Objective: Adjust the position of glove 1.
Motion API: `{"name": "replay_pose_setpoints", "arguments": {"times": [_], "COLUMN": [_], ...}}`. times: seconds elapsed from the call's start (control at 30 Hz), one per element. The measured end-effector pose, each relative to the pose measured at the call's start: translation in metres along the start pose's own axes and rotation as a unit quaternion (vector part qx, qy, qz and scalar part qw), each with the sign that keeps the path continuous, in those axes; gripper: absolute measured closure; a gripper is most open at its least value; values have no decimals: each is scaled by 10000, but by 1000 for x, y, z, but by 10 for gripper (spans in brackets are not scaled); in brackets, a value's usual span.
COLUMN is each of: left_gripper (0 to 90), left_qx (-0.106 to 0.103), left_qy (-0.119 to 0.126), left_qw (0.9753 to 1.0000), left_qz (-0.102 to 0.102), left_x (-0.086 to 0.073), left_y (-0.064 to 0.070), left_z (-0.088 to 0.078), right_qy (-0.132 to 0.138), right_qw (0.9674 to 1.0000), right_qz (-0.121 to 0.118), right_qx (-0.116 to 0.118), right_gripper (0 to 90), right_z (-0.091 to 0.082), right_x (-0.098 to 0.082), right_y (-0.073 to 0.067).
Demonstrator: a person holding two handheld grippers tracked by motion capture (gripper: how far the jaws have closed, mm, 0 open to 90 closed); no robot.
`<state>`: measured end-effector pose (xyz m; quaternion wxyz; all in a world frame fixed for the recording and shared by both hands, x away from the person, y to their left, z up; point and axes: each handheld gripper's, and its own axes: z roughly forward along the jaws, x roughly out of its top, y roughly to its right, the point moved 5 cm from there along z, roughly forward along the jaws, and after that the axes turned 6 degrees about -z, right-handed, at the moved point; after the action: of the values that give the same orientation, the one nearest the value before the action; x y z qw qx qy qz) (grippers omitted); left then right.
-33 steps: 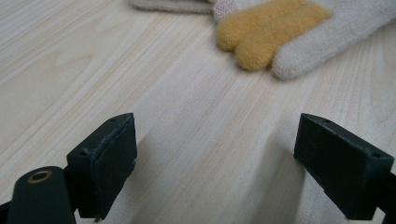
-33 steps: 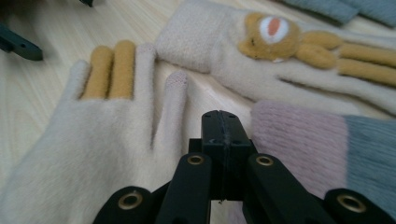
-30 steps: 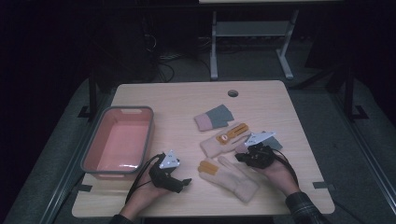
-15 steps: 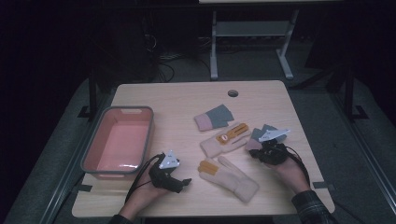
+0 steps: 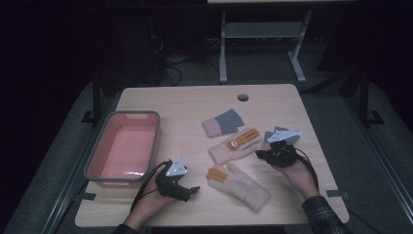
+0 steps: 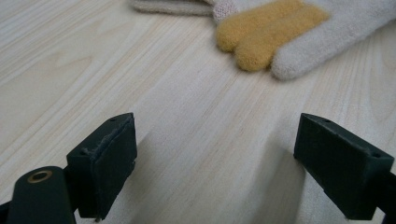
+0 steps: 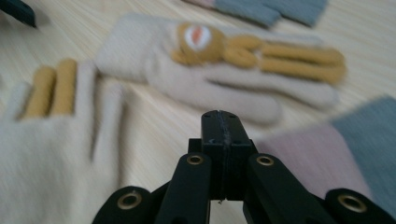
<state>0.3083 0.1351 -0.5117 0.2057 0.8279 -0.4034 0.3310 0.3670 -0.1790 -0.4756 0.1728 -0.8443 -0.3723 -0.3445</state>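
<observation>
Two cream gloves with orange fingers lie at the table's middle right: one with an orange patch, the other nearer the front edge. My left gripper rests on the wood with its jaws open and only bare table between them; the front glove's orange fingertips lie just ahead. My right gripper is shut with nothing in it, pointing at the patched glove from the right. A grey and pink mitten lies right beside it.
A pink tray with a grey rim stands at the left, with nothing in it. A second grey and pink mitten lies behind the gloves. A round cable hole sits near the far edge.
My right hand has drifted to the right and a little away from the front glove, its jaws still shut. The left hand has stayed put.
</observation>
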Motion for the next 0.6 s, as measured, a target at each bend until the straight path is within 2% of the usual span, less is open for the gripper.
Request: {"name": "replay_pose_setpoints", "arguments": {"times": [0.13, 0.3, 0.33, 0.37, 0.43, 0.47, 0.53, 0.6], "left_gripper": [124, 124, 124, 125, 124, 125, 124, 124], "left_qx": [0, 0, 0, 0, 8, 8, 7, 6], "left_qy": [4, -15, -15, -13, -37, -37, -33, -32], "left_qw": [10000, 10000, 10000, 10000, 10000, 10000, 10000, 10000], "left_qz": [-4, 1, 1, 0, 23, 23, 11, 9], "left_x": [0, 0, 0, 0, 0, 0, 0, 0], "left_y": [0, 0, 0, 0, -1, -1, 0, 0], "left_z": [0, 0, 0, 0, 0, 0, 0, 0], "right_qy": [77, 190, 190, 180, 141, 141, 16, -36], "right_qw": [9998, 9985, 9985, 9980, 9972, 9972, 9969, 9969], "right_qz": [-75, -276, -276, -339, -432, -432, -503, -525], "right_qx": [186, 425, 425, 510, 587, 587, 605, 581], "right_gripper": [900, 898, 898, 864, 828, 828, 732, 700], "right_z": [15, 37, 37, 46, 56, 56, 70, 77], "right_x": [18, 45, 45, 55, 62, 62, 68, 71], "right_y": [-11, -31, -31, -39, -47, -47, -55, -58]}}
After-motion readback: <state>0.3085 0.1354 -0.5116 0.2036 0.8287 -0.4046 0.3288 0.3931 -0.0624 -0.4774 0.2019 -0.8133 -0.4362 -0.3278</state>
